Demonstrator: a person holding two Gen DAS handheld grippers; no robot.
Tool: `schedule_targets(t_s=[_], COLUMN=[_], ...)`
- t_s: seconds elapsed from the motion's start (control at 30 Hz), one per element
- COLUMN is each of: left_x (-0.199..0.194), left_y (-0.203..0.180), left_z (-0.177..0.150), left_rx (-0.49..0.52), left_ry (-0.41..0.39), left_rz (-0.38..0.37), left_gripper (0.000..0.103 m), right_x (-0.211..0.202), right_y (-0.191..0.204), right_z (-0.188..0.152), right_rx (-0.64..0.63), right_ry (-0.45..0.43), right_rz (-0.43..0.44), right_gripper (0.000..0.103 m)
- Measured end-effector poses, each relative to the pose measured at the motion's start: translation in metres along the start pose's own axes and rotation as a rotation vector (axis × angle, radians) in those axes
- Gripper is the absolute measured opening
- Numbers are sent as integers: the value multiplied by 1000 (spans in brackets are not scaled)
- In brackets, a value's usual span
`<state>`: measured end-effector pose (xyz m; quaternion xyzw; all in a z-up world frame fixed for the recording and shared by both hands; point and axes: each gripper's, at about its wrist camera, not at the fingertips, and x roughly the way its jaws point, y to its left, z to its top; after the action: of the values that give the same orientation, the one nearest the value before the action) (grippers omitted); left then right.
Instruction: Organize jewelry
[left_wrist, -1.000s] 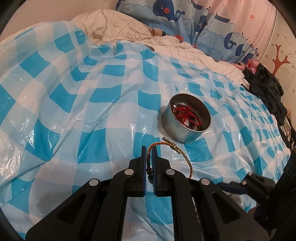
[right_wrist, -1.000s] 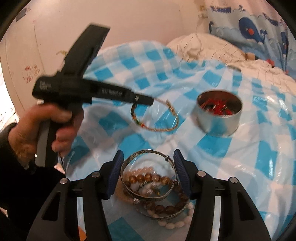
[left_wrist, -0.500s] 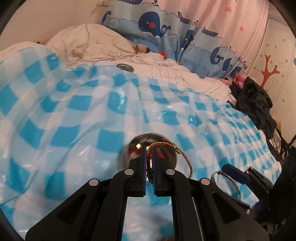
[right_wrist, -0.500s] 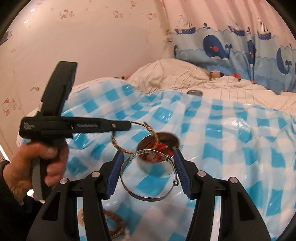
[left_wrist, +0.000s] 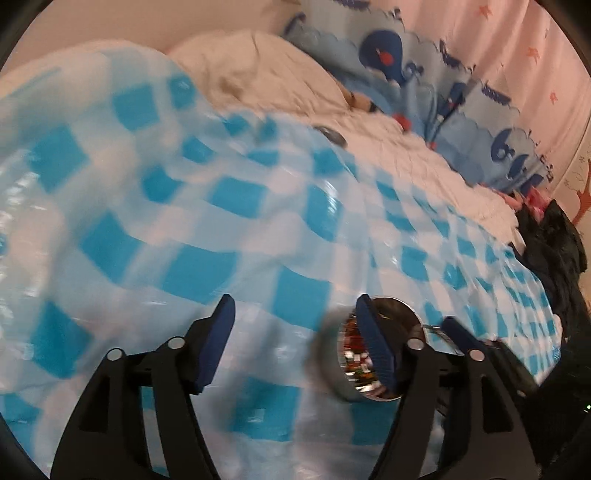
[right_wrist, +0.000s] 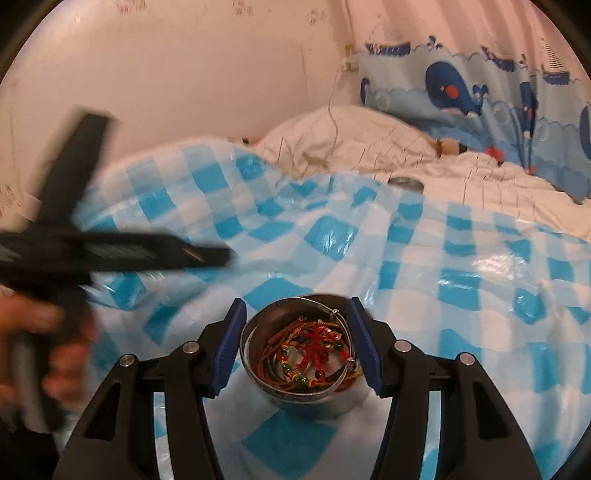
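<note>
Blue-and-white checked plastic sheet (right_wrist: 332, 236); silver tin (right_wrist: 306, 400) with red, brown and green-beaded cords (right_wrist: 314, 347) between blue-padded black tongs (right_wrist: 295, 350); beyond, whale-print blue curtain (right_wrist: 461, 92).

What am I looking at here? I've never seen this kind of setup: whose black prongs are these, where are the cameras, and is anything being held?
There is no robot here. A person holds a two-finger claw in each hand, and each claw carries a fisheye camera looking forward along its blue-padded fingers. One picture is from the left claw, which is open and empty. The other is from the right claw; the blurred black tool at its left is the left claw seen from outside. Below lies a blue-and-white checked plastic sheet over a bed. On it stands a round metal tin holding red and brown cord bracelets. A silver bangle sits between the right claw's fingers over the tin. Whether it is gripped or released cannot be told.
</note>
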<state>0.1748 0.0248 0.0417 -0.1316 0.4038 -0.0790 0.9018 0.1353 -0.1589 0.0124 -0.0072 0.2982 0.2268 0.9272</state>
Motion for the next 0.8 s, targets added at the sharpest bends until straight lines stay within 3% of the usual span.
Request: schedule_targets(t_s=[0.07, 0.13, 0.3, 0.5, 0.7, 0.8], left_x=[-7, -12, -18, -35, -46, -49], left_y=[6, 9, -5, -20, -29, -25], left_z=[-3, -10, -43, -109, -144, -148], left_rx=[11, 34, 165, 323, 485, 496], left_ry=[8, 32, 117, 229, 236, 224], left_rz=[7, 1, -41, -104, -155, -198], left_gripper=[67, 68, 73, 73, 73, 73], right_x=[14, 6, -68, -136, -143, -140], right_y=[-3, -6, -7, -12, 8, 10], right_z=[-6, -9, -34, -87, -97, -100], right_rx=[12, 27, 62, 244, 196, 205], right_ry=[50, 47, 43, 80, 85, 90], right_rz=[-21, -34, -66, -17, -35, -30], right_gripper=[66, 66, 72, 77, 77, 77])
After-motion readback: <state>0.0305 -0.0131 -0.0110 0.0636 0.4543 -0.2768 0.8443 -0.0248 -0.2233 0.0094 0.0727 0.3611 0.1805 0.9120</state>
